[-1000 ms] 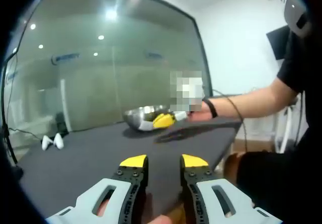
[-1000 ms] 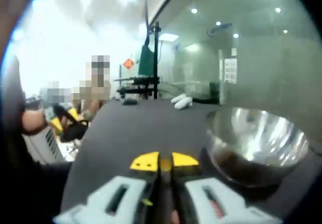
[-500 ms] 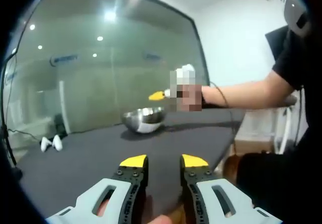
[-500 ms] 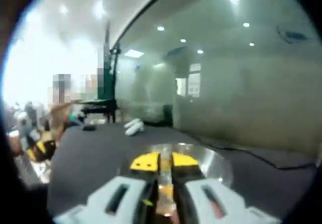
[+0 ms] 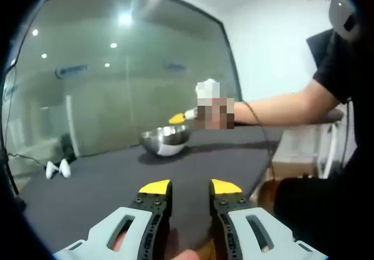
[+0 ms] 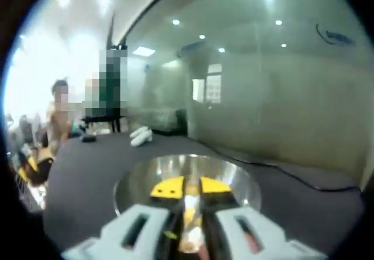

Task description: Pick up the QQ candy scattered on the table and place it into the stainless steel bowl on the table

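The stainless steel bowl (image 5: 165, 140) stands on the dark table (image 5: 117, 184) toward its far side. My left gripper (image 5: 190, 189) hovers open over the near part of the table, holding nothing. My right gripper (image 5: 178, 118) hangs just above the bowl, held out on a person's arm from the right. In the right gripper view the bowl (image 6: 231, 175) lies directly under my right gripper (image 6: 190, 188), whose jaws are pressed on a small yellowish QQ candy (image 6: 188, 216).
Two small white objects (image 5: 57, 168) lie at the table's far left, also visible as white objects (image 6: 140, 135) beyond the bowl. A glass wall runs behind the table. The table edge (image 5: 257, 178) drops off to the right, by the person's body. People stand in the background.
My right gripper has lifted from beside the bowl's rim and moved over the bowl's opening, still shut on the candy. My left gripper has stayed where it was.
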